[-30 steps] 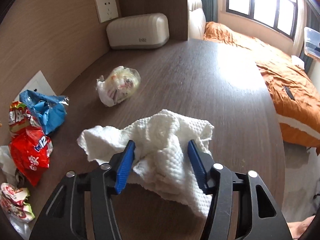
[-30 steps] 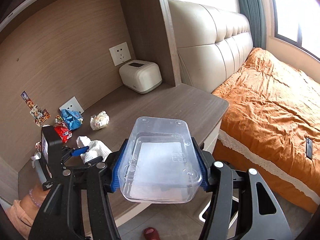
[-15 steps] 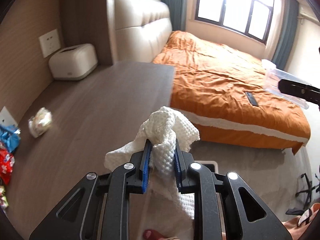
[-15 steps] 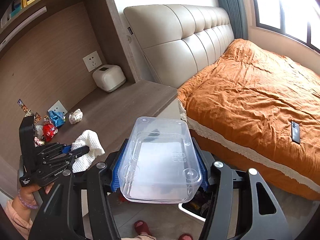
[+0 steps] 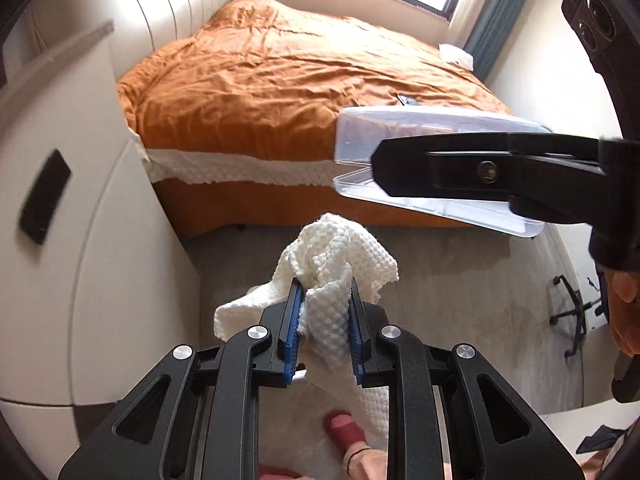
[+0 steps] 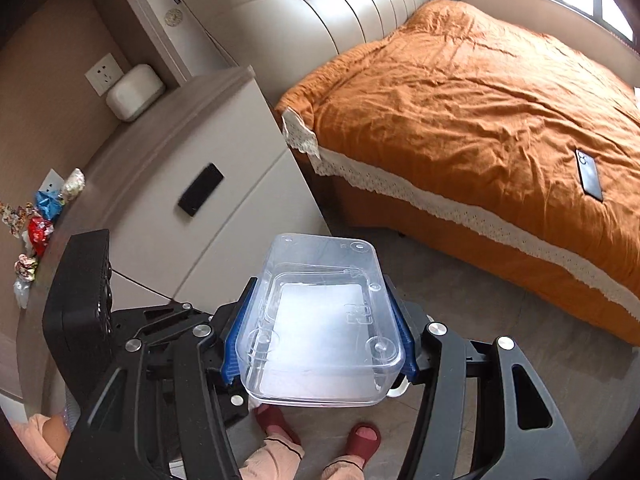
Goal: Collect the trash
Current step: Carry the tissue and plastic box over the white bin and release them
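The crumpled paper towel point(image 5: 336, 280) hangs over the floor, pinched between the left gripper point(image 5: 323, 320) fingers. The right gripper point(image 6: 320, 340) fingers clamp a clear plastic container point(image 6: 324, 320) by its smooth sides. It could slip if tilted, and the towel's loose tail may snag.

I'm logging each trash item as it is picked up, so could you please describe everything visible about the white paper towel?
The white paper towel is crumpled, with a dimpled, embossed texture. The left gripper holds it by its middle, blue pads pressed on both sides. A bunched part sticks up past the fingertips and a flap hangs below. It is held in the air above the floor.
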Tool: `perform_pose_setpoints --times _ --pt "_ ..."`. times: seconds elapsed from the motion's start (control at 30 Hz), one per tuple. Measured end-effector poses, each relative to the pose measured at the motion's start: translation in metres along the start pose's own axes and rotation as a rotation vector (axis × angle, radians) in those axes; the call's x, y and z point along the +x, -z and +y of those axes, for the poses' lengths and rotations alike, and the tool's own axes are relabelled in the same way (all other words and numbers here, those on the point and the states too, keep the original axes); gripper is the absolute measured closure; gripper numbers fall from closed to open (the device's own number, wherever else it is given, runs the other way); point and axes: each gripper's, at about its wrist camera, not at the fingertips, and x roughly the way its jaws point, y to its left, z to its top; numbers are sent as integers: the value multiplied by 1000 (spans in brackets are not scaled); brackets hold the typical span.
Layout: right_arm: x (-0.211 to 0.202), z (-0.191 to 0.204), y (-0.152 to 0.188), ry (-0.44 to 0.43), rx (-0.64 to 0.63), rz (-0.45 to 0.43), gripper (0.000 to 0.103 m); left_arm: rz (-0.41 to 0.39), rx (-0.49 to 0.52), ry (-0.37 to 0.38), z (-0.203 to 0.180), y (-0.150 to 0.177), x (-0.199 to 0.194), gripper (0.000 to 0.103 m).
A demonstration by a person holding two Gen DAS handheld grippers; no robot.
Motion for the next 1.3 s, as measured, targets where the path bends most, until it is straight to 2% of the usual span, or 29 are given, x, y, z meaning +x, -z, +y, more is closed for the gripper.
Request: perform_pose_setpoints --times 0.3,0.33,0.37,0.4,0.43,0.47,0.53,0.63,0.77,0.97,1.03,1.13,1.3 --pt "144 -62 56 47 39 116 44 96 17 30 23 50 137 80" --pt "157 -67 63 46 40 130 44 105 13 28 25 56 147 75" --pt "165 -69 68 46 36 143 42 107 3 23 27 60 156 44" --pt "174 -71 73 56 26 162 25 109 -15 15 30 63 163 6" --pt "180 -73 77 66 21 171 11 96 -29 7 32 63 166 5" --pt "182 -76 80 74 20 170 5 102 -46 7 34 63 169 5" --pt "182 -78 82 96 20 192 5 117 -78 9 37 61 171 5" --pt "160 -74 75 118 28 171 5 106 -97 -14 35 52 146 5" --pt "105 -57 59 134 24 108 5 63 -154 -42 33 39 92 5" --pt "9 -2 34 183 -69 -56 5 -83 -283 -107 22 30 -26 5" --pt "-18 22 22 175 -106 -116 5 -133 -322 -129 23 28 -65 5" --pt "-47 55 0 142 -143 -192 5 -200 -354 -203 29 23 -120 5" --pt "-77 120 -36 39 -247 -268 5 -312 -349 -371 49 17 -198 5"
